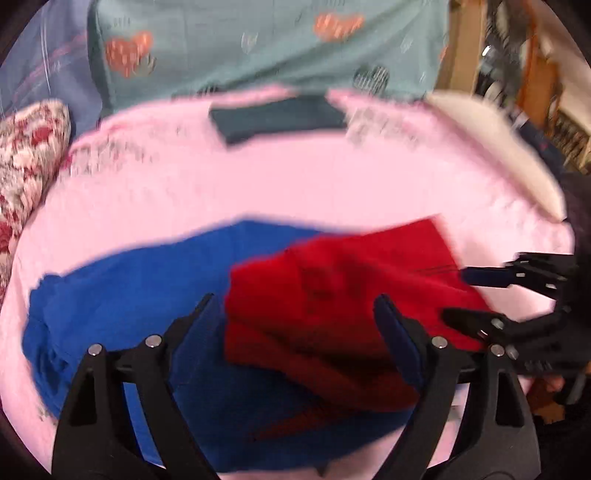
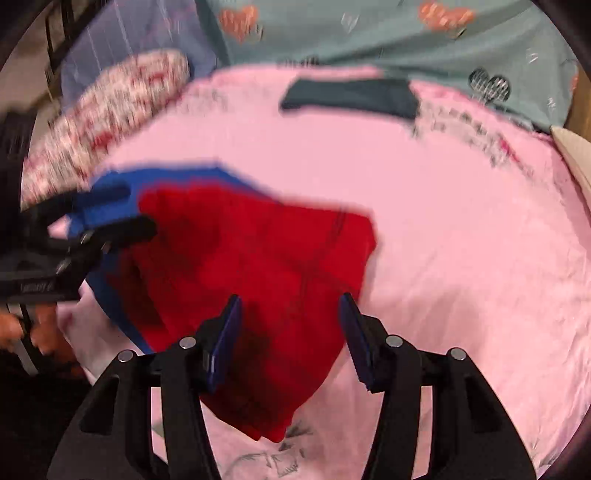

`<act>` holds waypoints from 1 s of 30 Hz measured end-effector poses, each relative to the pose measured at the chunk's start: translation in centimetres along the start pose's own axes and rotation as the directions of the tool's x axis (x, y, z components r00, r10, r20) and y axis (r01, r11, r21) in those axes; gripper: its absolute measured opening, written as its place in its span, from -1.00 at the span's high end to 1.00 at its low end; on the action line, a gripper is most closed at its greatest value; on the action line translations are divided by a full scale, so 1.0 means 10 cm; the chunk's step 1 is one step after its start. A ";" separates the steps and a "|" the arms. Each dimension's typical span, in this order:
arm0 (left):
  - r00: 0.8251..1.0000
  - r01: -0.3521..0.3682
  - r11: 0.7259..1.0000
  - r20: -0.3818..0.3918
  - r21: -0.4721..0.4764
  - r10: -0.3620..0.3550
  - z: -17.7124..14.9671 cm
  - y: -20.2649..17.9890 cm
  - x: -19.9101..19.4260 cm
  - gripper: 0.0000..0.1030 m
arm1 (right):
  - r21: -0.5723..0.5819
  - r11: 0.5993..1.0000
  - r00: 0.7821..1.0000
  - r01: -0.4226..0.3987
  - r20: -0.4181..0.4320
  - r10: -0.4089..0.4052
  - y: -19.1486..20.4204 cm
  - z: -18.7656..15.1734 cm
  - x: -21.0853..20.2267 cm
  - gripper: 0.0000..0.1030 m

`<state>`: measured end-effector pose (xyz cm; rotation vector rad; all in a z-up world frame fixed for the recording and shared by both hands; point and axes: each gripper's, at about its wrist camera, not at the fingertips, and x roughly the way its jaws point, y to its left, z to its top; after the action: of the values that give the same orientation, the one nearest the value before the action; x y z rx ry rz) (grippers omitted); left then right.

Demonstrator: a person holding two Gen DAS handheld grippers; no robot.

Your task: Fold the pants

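left gripper (image 1: pixel 295 317): jaws spread, empty, over cloth | right gripper (image 2: pixel 290 317): jaws spread, empty | red pants (image 2: pixel 258 266): near centre of pink bedsheet (image 2: pixel 461 240), bunched, partly over blue garment (image 1: pixel 129 295) | progress: judged early, no neat fold yet; flattening and folding remain | blurred.

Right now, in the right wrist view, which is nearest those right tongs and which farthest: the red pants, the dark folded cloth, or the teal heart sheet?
1. Red pants: directly under the open right tongs.
2. Dark folded cloth: far side of the pink sheet.
3. Teal heart sheet: behind everything, at the top.
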<state>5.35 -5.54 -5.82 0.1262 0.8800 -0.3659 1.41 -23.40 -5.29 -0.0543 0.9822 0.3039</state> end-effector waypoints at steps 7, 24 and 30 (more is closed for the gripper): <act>0.998 0.010 0.999 -0.056 -0.053 -0.013 -0.13 0.12 0.15 -0.71 | 0.115 0.992 0.994 -0.054 0.103 0.043 -0.33 0.14 -0.16 -0.45; 1.000 0.002 0.993 -0.015 -0.119 -0.004 0.18 0.01 0.31 -0.75 | 0.000 0.994 0.984 -0.108 0.146 0.107 -0.34 0.98 -0.06 0.68; 0.999 -0.009 0.991 -0.037 -0.132 0.004 0.44 -0.17 0.66 -0.79 | 0.041 0.999 0.993 0.000 0.118 -0.005 -0.74 1.09 0.08 0.63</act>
<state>11.77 -9.92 -8.08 0.0133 0.9378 -0.2988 12.67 -28.31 -0.54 0.0001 0.8704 0.2816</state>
